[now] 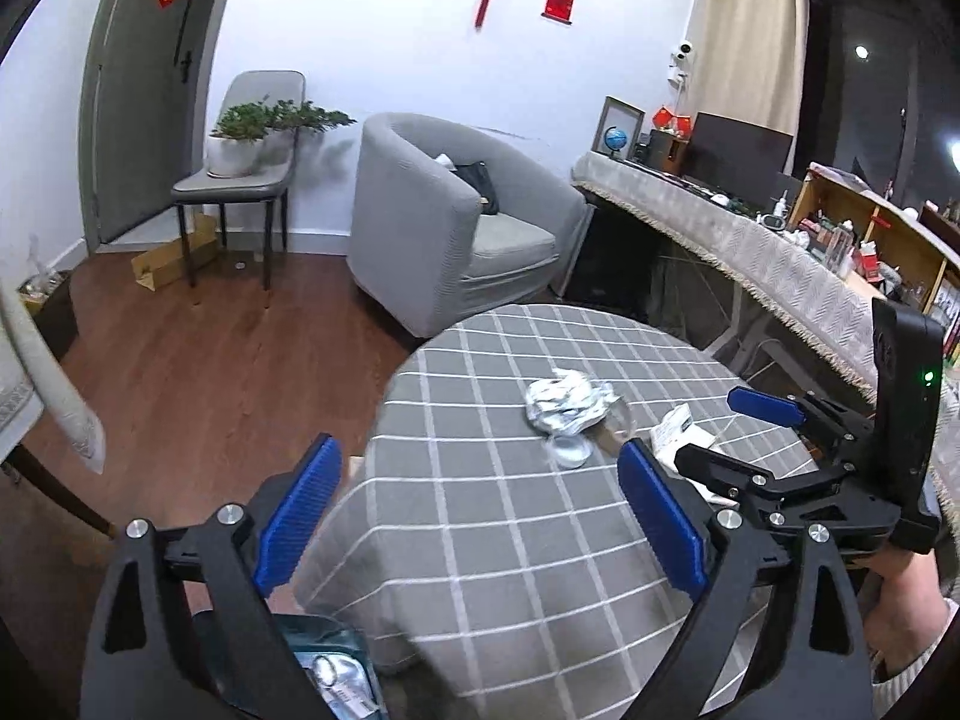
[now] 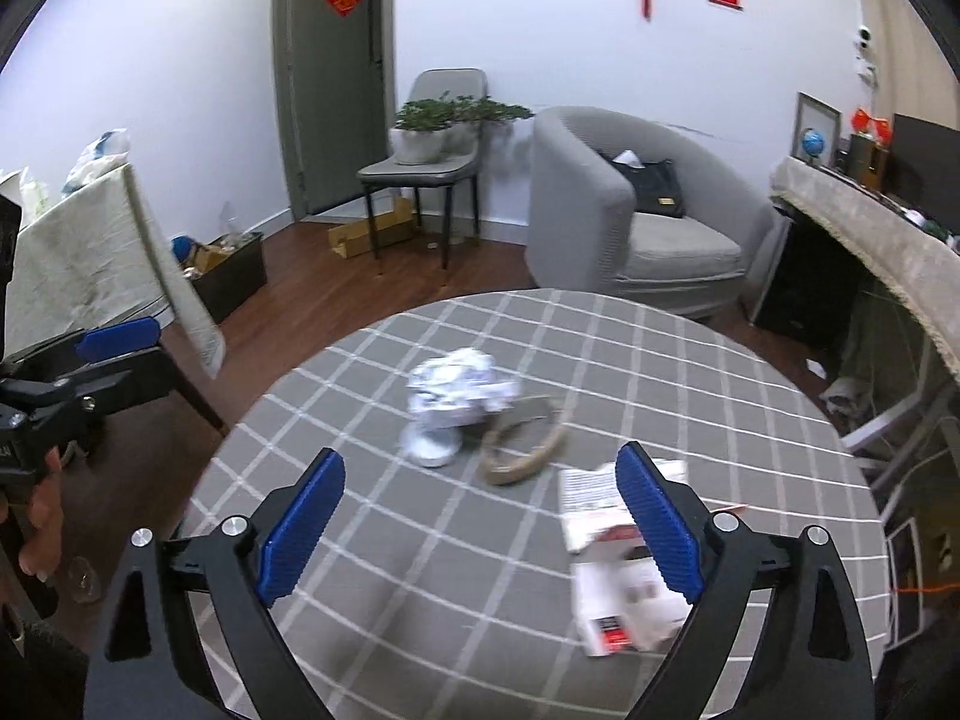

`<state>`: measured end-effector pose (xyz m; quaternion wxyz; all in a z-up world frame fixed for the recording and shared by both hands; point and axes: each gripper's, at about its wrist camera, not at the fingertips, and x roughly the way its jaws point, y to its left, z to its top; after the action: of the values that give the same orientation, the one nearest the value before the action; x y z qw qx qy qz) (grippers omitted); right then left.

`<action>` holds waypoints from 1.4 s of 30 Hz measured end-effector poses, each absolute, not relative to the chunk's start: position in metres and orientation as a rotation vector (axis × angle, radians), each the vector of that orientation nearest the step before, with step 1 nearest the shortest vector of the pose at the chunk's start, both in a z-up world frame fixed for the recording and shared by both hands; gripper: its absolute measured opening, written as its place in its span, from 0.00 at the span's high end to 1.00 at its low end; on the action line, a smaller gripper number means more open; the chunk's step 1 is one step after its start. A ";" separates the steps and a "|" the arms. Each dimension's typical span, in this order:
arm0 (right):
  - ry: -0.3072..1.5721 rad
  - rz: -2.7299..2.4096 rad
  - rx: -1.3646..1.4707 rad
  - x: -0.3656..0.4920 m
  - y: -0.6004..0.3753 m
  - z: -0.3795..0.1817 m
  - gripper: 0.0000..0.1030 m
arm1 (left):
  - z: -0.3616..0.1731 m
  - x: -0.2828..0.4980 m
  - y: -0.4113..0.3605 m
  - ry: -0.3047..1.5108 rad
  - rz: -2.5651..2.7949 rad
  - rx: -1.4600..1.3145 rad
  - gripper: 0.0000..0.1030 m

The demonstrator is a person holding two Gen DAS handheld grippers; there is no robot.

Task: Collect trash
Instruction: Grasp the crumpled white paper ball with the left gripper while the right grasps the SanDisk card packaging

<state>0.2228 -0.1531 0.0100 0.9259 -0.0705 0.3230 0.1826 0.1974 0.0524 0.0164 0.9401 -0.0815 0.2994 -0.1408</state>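
Note:
A round table (image 1: 480, 540) with a grey checked cloth carries the trash. A crumpled white and silver wrapper (image 1: 567, 405) lies near its middle, and also shows in the right wrist view (image 2: 459, 393). A tan ring-shaped band (image 2: 525, 450) lies beside it. A flattened white carton with red print (image 2: 612, 558) lies at the right, partly behind my right fingers. My left gripper (image 1: 480, 516) is open and empty, at the table's left edge. My right gripper (image 2: 480, 528) is open and empty above the table; it also shows in the left wrist view (image 1: 714, 432).
A bin with a teal liner (image 1: 336, 672) sits low beside the table. A grey armchair (image 1: 456, 222) stands behind the table, a chair with potted plants (image 1: 240, 150) near the door. A long cloth-covered desk (image 1: 750, 240) runs along the right. Another covered table (image 2: 90, 252) stands at the left.

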 end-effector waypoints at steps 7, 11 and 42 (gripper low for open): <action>0.678 0.291 -0.134 0.234 -0.193 0.006 0.04 | 0.011 0.220 0.032 0.636 -0.330 -0.222 0.08; 0.691 0.268 -0.129 0.237 -0.210 0.002 0.04 | 0.007 0.232 0.019 0.654 -0.346 -0.257 0.08; 0.757 0.268 -0.055 0.291 -0.236 -0.014 0.26 | -0.035 0.317 -0.012 0.852 -0.361 -0.395 0.14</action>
<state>0.2913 -0.2358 -0.0137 0.9202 -0.0268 0.3681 0.1305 0.3172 -0.0124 -0.0353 0.8761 -0.1892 0.4083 -0.1729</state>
